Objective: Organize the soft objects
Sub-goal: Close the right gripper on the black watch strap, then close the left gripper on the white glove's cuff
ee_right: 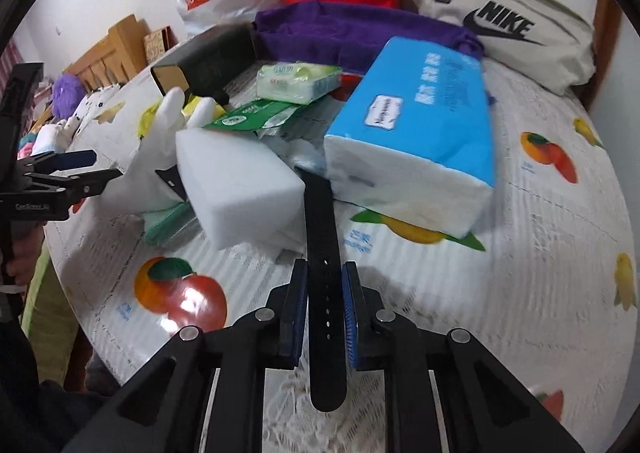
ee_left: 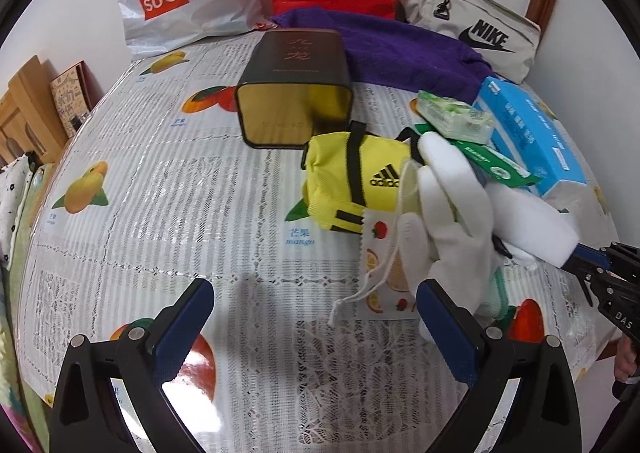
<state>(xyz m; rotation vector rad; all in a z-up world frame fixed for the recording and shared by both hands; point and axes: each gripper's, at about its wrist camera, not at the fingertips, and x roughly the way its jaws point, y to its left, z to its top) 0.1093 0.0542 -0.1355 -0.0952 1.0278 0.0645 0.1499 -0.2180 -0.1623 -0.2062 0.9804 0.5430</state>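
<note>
Fruit-print tablecloth (ee_right: 520, 253); perforated black strap (ee_right: 322, 253), gripper-pinched.

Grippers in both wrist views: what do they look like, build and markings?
Both tools, left and right, are black angular frames with silver pivot bolts and blue finger pads. The right tool's side carries white letters "DAS".

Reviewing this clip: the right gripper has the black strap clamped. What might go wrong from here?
1. The black strap runs from the right gripper under the white foam block and beside the blue tissue pack; pulling it may drag or tip either.
2. The white glove leans against that block, so it could slide off.
3. The left gripper hangs open over the drawstring and might snag it when closing.
</note>
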